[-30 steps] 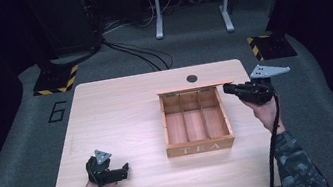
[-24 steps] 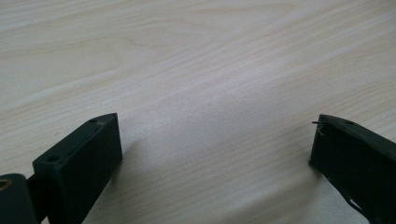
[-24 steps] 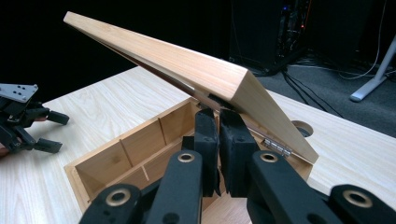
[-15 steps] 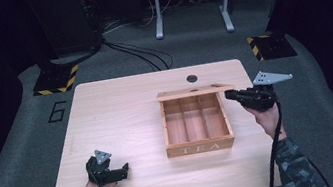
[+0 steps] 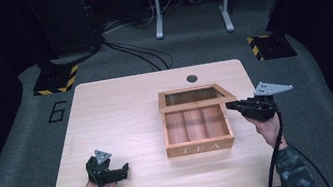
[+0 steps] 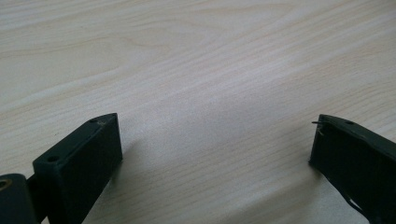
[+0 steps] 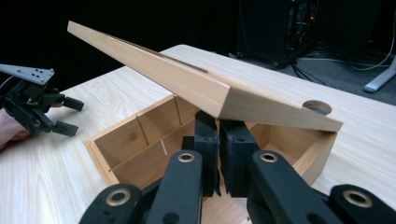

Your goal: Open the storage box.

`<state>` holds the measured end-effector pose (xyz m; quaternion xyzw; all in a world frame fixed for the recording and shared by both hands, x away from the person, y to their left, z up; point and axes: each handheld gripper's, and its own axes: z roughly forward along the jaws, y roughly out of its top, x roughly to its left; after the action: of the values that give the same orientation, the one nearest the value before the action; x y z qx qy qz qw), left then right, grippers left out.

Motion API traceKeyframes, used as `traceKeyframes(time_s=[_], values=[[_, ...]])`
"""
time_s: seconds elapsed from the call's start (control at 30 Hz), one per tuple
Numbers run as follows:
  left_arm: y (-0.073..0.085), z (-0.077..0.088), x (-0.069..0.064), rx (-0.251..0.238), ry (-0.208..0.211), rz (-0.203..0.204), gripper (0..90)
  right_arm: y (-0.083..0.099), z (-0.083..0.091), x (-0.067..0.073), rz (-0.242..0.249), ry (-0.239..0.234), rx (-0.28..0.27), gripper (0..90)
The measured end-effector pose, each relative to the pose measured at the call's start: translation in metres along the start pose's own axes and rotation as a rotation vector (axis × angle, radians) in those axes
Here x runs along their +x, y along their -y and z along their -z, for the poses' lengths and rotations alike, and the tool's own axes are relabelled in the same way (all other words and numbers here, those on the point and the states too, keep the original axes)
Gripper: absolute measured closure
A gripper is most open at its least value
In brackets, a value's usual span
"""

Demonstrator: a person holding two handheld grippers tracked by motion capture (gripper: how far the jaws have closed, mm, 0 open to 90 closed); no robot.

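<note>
a: on the pale wooden table (image 5: pixel 121 110) i see the tea box (image 5: pixel 199 139) right of the middle, nearer the right edge than the left. dark grey floor all round, cables and a metal stand beyond the far edge, striped floor plates off both far corners. a round cable hole (image 5: pixel 192 78) sits near the far edge.

b: and the lid?

a: the lid (image 5: pixel 195 97) is hinged along the box's far side and half raised, tilted. in my right gripper view its front rail slopes across just above my right gripper (image 7: pixel 218 140). the jaws are pressed together under that rail; i cannot tell whether they touch it.

b: your right hand?

a: it comes in from the near right corner, forearm up along the right edge, gripper pointing left at the box's far right corner.

b: left side?

a: my left gripper (image 5: pixel 125 171) rests near the near left corner, hand beneath it, jaws spread wide over bare wood with nothing between them.

b: room to move?

a: plenty of open wood left of the box and along the near edge; only a narrow strip between the box and the right edge.
</note>
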<state>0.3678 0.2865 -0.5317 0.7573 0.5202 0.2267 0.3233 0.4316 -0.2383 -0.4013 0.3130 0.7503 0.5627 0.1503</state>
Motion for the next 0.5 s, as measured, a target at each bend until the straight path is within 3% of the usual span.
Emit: traceKeyframes(time_s=[0.5], values=[[0.000,0.000,0.000,-0.001,0.000,0.000,2.0,0.035,-0.003,0.006,-0.035,0.008,0.046,85.8]])
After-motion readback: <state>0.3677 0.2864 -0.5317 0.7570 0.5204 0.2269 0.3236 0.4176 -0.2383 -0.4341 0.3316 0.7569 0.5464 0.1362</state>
